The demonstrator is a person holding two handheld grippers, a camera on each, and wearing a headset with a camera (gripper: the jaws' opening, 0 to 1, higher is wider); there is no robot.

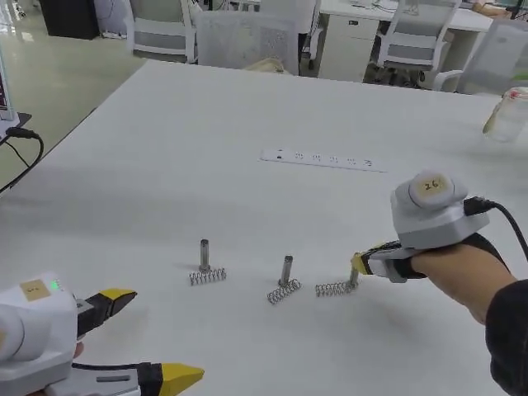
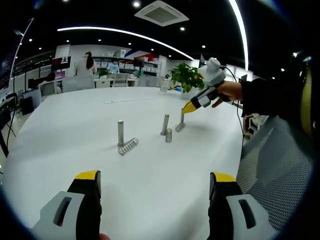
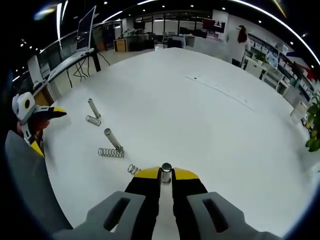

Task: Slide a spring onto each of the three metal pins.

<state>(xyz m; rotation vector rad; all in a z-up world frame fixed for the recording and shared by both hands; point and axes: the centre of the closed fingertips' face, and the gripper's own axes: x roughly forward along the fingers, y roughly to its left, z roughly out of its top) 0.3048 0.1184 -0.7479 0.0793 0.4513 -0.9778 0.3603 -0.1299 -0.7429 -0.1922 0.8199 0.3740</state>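
Head view: right gripper [image 1: 360,264] clamped shut on the rightmost upright grey metal pin [image 1: 354,280]. Three coiled steel springs [image 1: 284,291] lie at the pin bases. Left gripper [image 1: 161,336] near left, jaws wide, empty.
Left gripper view: three pins [image 2: 165,124] stand far ahead on the white table [image 2: 150,165].
Right gripper view: jaws pinch the pin top; office desks [image 3: 70,60] far left.

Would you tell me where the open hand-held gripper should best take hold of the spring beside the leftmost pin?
Grip the spring mid-length, across its coils, coming straight down with the left hand-held gripper. It lies flat on its side at the foot of the upright pin, so a middle pinch probably keeps both ends free.
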